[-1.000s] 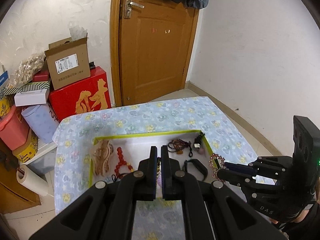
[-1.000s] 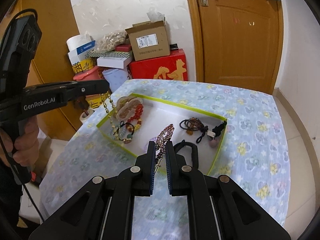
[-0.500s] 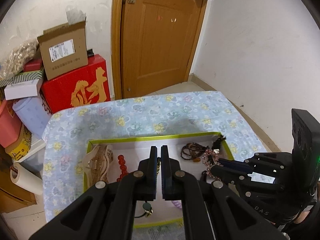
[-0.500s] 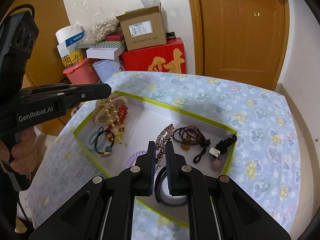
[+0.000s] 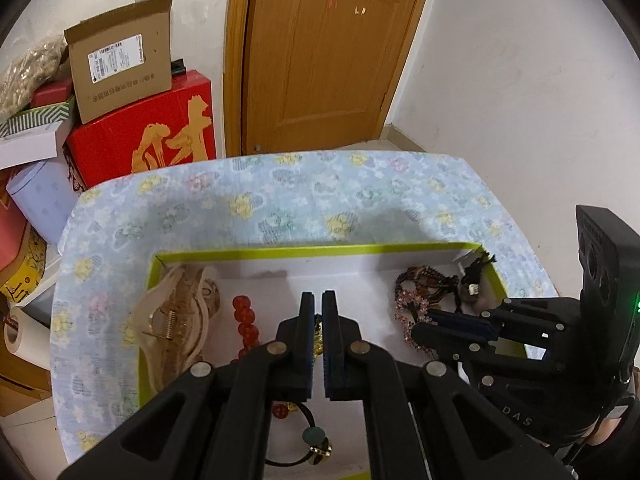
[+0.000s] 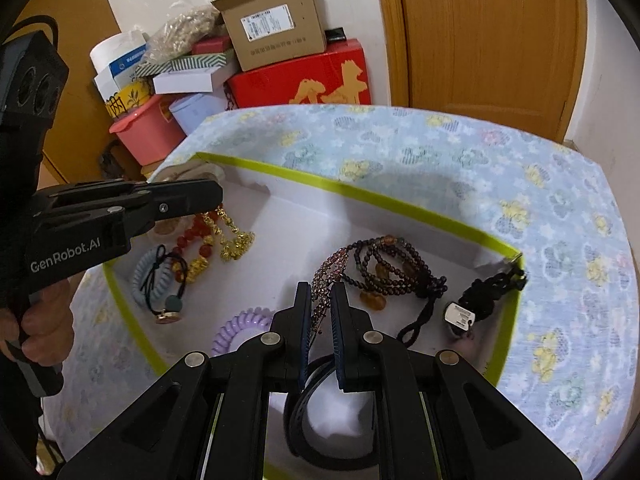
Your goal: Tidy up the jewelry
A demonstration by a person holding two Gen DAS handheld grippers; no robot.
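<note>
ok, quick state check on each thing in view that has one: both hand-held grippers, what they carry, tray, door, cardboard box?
left hand-held gripper: shut on the gold bead chain
right hand-held gripper: shut on the rhinestone clip
gold bead chain: hanging, lower end piled on the tray floor
rhinestone clip: held over the tray, beside the dark bead bracelet
tray: open, no lid
door: closed
cardboard box: flaps open

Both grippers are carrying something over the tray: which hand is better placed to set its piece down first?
Probably left. The left gripper dangles its gold bead bracelet onto the tray floor. The right gripper holds its rhinestone hair clip higher, beside the dark bead bracelet.
</note>
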